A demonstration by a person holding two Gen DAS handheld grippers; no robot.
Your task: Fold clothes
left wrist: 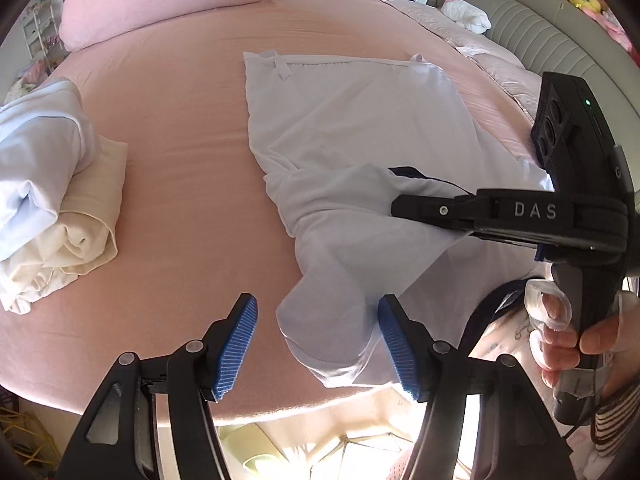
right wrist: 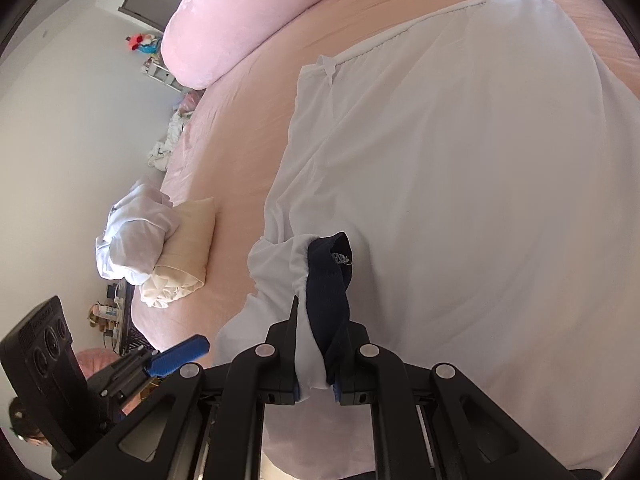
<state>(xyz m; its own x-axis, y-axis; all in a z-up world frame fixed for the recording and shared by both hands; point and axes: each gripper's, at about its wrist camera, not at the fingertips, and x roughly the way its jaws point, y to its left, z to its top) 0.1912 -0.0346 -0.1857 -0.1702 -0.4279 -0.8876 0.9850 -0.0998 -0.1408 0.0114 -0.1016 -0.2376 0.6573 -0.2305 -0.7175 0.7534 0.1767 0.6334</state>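
A white garment (left wrist: pixel 352 128) with an elastic waistband lies spread on the pink bed (left wrist: pixel 180 160); in the right wrist view it (right wrist: pixel 460 200) fills most of the frame. My right gripper (right wrist: pixel 324 332) is shut on its bunched end with a navy cuff (right wrist: pixel 332 288), held over the cloth. The left wrist view shows that gripper (left wrist: pixel 396 204) reaching in from the right. My left gripper (left wrist: pixel 318 344) is open at the bed's near edge. A fold of the white fabric lies between its blue pads (left wrist: pixel 240 340), not pinched.
A pile of white and cream clothes (left wrist: pixel 52 208) sits on the bed's left side, also in the right wrist view (right wrist: pixel 156 248). A pink pillow (left wrist: pixel 160 0) lies at the far end. A hand (left wrist: pixel 568 340) holds the right gripper's handle. A padded headboard (left wrist: pixel 520 28) curves at the right.
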